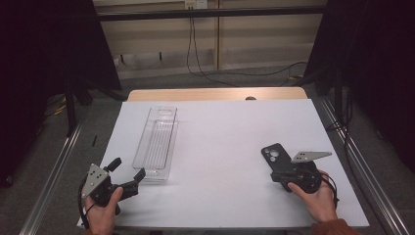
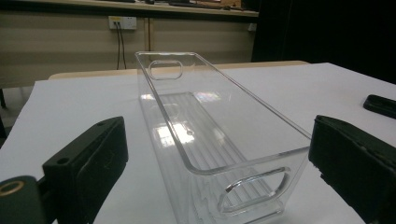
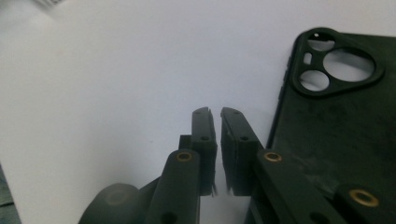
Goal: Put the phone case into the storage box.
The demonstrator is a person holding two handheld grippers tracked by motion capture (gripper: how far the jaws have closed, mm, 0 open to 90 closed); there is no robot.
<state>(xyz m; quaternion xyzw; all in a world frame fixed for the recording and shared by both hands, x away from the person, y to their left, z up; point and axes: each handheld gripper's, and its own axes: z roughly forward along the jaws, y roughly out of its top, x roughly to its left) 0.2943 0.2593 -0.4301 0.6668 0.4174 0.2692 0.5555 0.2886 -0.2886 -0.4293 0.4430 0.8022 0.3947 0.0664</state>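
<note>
The high view is dim and grainy: the white bench (image 1: pixel 220 147) is the brightest area, evenly lit from above, while both upper corners sink into near black. Shadows on it are soft and faint. In the left gripper view the clear plastic bin (image 2: pixel 210 135) catches pale window-like glints on its ribbed floor and bright lines along its rim; the near jaws are dark and soft-edged. In the right gripper view the near jaws are blurred, the black phone case (image 3: pixel 336 107) is sharper, and the bench surface behind is flat, bright and slightly washed out.
</note>
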